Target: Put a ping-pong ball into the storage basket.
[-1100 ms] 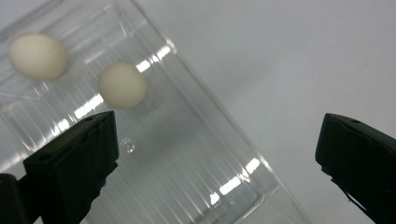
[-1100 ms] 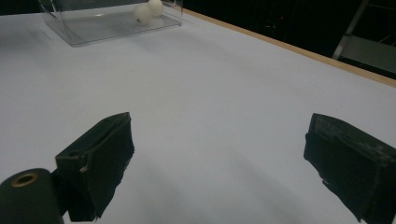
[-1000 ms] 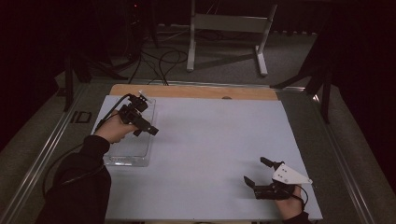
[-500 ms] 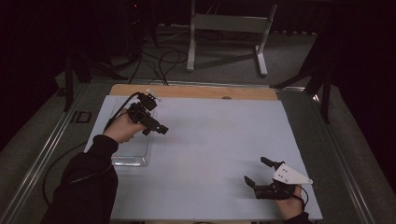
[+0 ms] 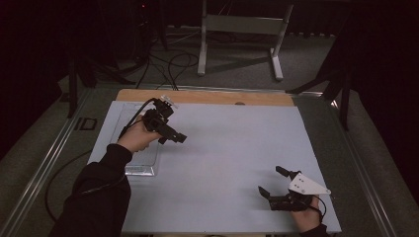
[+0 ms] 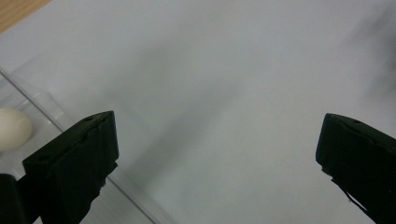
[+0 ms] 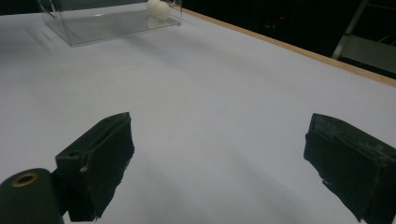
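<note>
Clear plastic forms the box (image 5: 139, 148) at the left side of the pale blue mat (image 5: 222, 163), a shallow rectangular tray with see-through walls. From the high view its contents cannot be told; the right gripper view shows two white balls (image 7: 158, 9) inside, at one end of the box (image 7: 112, 21), and the left gripper view shows one of them, pale and rounded (image 6: 14, 129), behind the transparent wall (image 6: 42, 105). The left gripper (image 5: 173, 137) is held in the air just beside the box's right edge, jaws wide apart and empty. The right gripper (image 5: 276, 185) sits low near the mat's front right corner, well apart from the box, jaws likewise spread with nothing between them.
</note>
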The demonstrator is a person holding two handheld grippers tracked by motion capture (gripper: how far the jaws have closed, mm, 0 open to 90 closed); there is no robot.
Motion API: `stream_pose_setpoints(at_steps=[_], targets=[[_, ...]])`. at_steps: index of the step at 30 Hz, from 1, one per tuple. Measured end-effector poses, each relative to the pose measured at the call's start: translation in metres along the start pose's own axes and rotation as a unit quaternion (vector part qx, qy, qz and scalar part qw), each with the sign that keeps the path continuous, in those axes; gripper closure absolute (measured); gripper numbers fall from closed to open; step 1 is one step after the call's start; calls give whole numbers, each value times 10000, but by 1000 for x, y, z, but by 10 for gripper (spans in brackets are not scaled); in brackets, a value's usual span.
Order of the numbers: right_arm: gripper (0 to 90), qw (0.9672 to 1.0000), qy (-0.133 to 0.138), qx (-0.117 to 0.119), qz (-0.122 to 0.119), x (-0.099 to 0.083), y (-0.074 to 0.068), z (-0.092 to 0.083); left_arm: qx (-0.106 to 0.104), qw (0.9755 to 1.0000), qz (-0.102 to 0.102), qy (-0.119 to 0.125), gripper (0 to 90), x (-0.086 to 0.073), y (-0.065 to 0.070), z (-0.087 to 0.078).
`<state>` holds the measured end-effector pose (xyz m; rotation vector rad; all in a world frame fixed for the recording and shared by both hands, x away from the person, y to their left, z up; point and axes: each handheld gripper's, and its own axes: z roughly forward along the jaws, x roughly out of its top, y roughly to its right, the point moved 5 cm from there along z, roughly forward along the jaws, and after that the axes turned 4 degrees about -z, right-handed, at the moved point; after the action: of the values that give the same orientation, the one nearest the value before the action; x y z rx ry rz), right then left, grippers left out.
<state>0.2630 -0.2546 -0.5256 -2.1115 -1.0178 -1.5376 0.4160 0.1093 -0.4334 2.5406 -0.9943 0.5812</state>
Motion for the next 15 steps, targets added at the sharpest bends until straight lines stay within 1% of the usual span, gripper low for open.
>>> stream_pose_setpoints(at_steps=[1, 2, 3, 4, 5, 9, 10, 12, 13, 15], targets=[[84, 10000, 0, 0, 0, 0, 0, 0, -33, 10000, 41, 11, 4, 0, 1, 1], [84, 10000, -5, 2, 4, 0, 0, 0, -17, 9999, 84, 57, 4, 1, 3, 1], [84, 10000, -5, 2, 4, 0, 0, 0, -17, 9999, 84, 57, 4, 1, 3, 1], [84, 10000, -5, 3, 6, 0, 0, 0, -62, 9999, 115, 54, 4, 1, 4, 2], [84, 10000, -2, -3, -5, 0, 0, 0, -58, 9999, 147, 45, 4, 2, 5, 3], [84, 10000, 1, -6, 6, 0, 0, 0, -105, 9998, 172, 81, 4, 3, 9, 8], [84, 10000, -3, -7, 5, 0, 1, 0, -71, 9997, 198, 104, 4, 3, 10, 8], [84, 10000, 2, -8, 1, 0, 1, -1, -152, 9995, 213, 188, 4, 3, 12, 9], [84, 10000, 4, -8, 0, 0, 1, -1, -157, 9993, 233, 251, 4, 4, 14, 9], [84, 10000, 5, -4, 3, 0, 1, 0, -207, 9990, 283, 267, 4, 3, 18, 11]])
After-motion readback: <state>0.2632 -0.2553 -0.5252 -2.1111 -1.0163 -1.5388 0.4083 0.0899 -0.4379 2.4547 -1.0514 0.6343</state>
